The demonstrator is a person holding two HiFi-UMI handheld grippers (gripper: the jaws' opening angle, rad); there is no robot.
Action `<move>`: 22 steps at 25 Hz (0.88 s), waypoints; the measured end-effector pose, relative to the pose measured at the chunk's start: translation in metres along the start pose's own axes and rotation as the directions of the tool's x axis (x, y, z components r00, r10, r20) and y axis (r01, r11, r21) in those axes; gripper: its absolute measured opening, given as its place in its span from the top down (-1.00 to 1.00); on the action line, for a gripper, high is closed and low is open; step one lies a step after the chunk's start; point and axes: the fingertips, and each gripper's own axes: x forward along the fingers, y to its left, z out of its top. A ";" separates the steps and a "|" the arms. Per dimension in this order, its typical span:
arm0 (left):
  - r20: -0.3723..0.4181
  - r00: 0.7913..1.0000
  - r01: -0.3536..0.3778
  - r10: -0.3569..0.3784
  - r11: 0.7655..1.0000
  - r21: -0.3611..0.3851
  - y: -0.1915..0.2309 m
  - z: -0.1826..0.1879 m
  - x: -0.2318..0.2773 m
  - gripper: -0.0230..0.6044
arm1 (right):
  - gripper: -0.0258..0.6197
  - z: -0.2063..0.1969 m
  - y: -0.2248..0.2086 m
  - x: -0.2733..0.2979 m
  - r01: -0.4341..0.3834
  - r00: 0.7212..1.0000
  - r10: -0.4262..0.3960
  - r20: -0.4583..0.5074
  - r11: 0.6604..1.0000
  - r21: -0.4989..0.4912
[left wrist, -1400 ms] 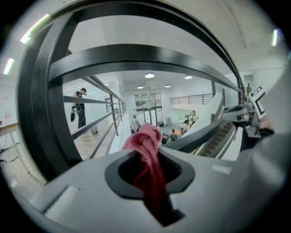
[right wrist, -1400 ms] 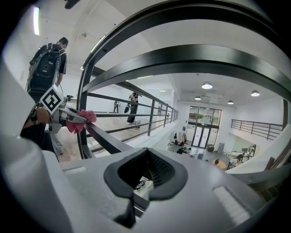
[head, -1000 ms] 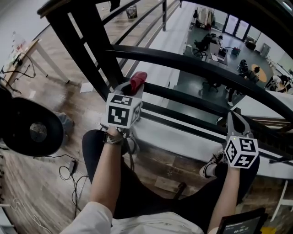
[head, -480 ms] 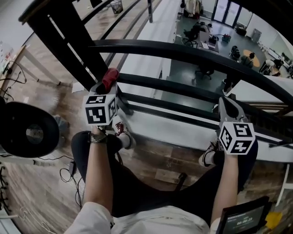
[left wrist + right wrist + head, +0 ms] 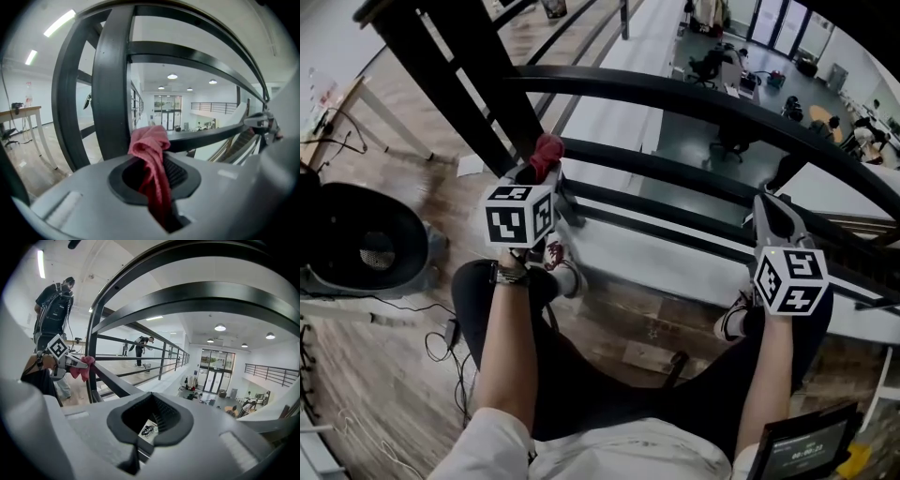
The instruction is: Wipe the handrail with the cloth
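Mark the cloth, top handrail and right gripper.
cloth (image 5: 151,143): left gripper view, bunched top above the jaws.
top handrail (image 5: 703,103): head view, middle of the curved bar.
right gripper (image 5: 767,204): head view, between its closed fingertips.

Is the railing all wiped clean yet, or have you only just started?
Done: the red cloth is pinched in the left gripper. In hand: it is held by the dark post, below the top handrail; whether it touches a bar, I cannot tell. Left: nothing shows the handrail wiped, so probably its whole length. The right gripper is shut and empty.
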 end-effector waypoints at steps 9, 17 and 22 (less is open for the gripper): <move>-0.001 0.995 0.101 -0.101 0.995 -0.026 -0.018 -0.001 0.006 0.71 | 0.92 0.006 0.009 0.003 -0.014 1.000 0.014 0.002 1.000 -0.024; -0.017 0.976 0.216 -0.215 0.975 0.050 -0.058 0.000 0.009 0.71 | 0.92 0.007 0.013 0.004 -0.016 1.000 0.016 0.011 1.000 -0.014; -0.029 0.961 0.276 -0.274 0.959 0.066 -0.081 0.002 0.011 0.71 | 0.92 0.009 0.009 0.003 -0.009 1.000 0.010 0.019 1.000 -0.001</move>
